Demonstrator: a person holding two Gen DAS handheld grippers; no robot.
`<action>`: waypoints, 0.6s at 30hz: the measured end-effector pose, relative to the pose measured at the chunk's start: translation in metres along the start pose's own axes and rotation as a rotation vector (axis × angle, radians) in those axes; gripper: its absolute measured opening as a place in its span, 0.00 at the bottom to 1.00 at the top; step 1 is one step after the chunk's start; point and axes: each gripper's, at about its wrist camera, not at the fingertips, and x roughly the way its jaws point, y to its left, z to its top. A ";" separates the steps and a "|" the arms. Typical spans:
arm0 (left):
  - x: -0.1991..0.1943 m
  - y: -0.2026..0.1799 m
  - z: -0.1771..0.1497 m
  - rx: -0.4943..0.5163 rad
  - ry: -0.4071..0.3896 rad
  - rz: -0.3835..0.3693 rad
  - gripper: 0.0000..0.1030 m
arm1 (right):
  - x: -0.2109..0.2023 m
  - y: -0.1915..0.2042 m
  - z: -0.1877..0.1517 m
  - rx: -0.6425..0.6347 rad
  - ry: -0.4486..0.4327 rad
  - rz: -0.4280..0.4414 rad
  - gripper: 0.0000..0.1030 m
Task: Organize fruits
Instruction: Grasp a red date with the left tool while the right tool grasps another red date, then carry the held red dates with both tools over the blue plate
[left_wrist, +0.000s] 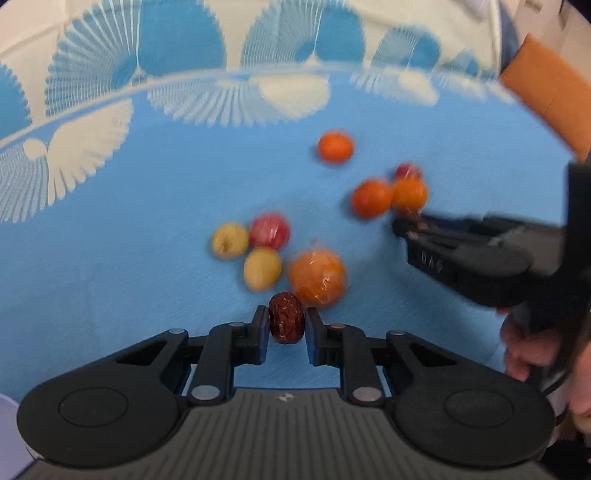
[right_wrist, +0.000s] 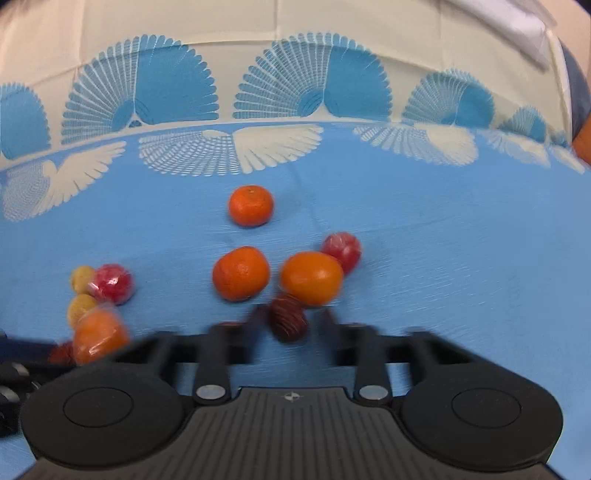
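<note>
My left gripper (left_wrist: 286, 320) is shut on a dark red date (left_wrist: 286, 317), held low over the blue cloth. Just beyond it lie a wrapped orange (left_wrist: 317, 277), two yellow fruits (left_wrist: 261, 268) and a wrapped red fruit (left_wrist: 269, 230). My right gripper (right_wrist: 290, 321) straddles a second dark red date (right_wrist: 288, 321); its fingers are blurred and stand slightly apart from the date. Ahead of it are two tangerines (right_wrist: 241, 273), an orange fruit (right_wrist: 312, 277) and a wrapped red fruit (right_wrist: 341, 249). The right gripper also shows in the left wrist view (left_wrist: 410, 225).
A blue tablecloth (right_wrist: 461, 258) with a white fan pattern covers the table; its cream border runs along the far side. An orange object (left_wrist: 550, 92) sits at the far right. A third tangerine (right_wrist: 251, 205) lies apart, farther back.
</note>
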 end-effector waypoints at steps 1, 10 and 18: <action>-0.004 -0.001 -0.001 0.008 -0.016 0.006 0.21 | -0.003 -0.002 -0.001 0.012 -0.001 0.003 0.22; -0.080 0.006 -0.027 -0.063 -0.032 0.036 0.21 | -0.072 -0.023 -0.004 0.152 -0.046 -0.023 0.22; -0.194 0.022 -0.070 -0.147 -0.044 0.103 0.21 | -0.175 0.020 -0.003 0.086 -0.118 0.134 0.22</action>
